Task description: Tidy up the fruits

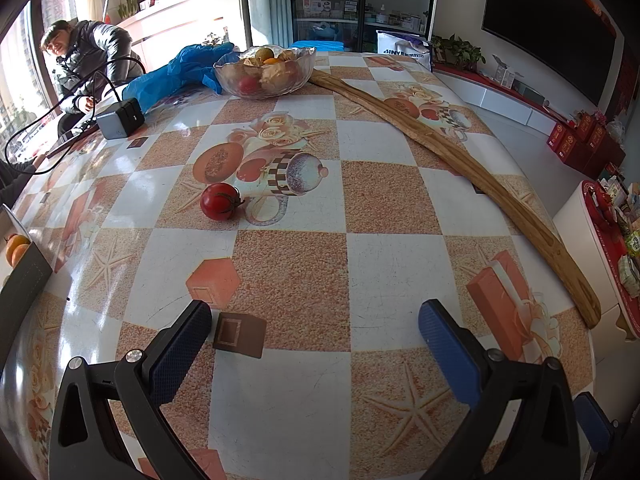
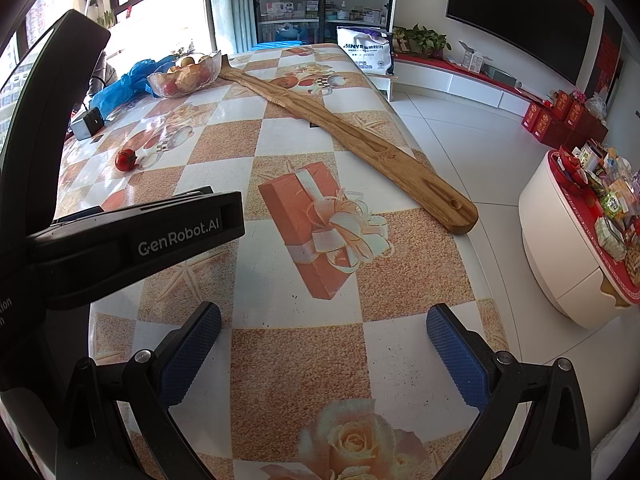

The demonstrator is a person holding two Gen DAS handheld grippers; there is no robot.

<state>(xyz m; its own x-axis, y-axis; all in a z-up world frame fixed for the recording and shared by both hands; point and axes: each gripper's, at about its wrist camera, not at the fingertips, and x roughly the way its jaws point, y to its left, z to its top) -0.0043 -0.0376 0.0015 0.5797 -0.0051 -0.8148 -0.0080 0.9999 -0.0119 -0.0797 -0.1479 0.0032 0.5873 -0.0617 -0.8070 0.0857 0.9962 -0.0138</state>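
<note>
- On the patterned tablecloth (image 1: 384,280), a round red tomato (image 1: 219,201) lay loose, well short of the far clear glass fruit bowl (image 1: 264,72); we judged a nudge could roll it.
- Our left gripper (image 1: 316,344) and right gripper (image 2: 324,344) hovered spread and empty; closing off-centre might squirt the tomato leftward.
- A long wooden plank (image 1: 460,152) lay beside the bowl's right; we risked clipping it.

tablecloth: glossy checked tablecloth (image 1: 384,208), white and speckled orange-tan squares, printed roses, starfish, fruit, orange gift boxes
tomato: round red tomato (image 1: 219,201), dark green stem
bowl: clear glass fruit bowl (image 1: 264,72), red, orange and yellow-tan fruit inside
board: long wooden board (image 2: 352,136), brown with darker grain streaks
bag: crumpled blue plastic bag (image 1: 176,72)
box: small box (image 1: 120,118), grey body, black face
left gripper (image 1: 315,334): black frame, blue textured pads
right gripper (image 2: 323,332): black frame, blue textured pads
orange fruit (image 1: 16,249): orange, at left edge
</note>
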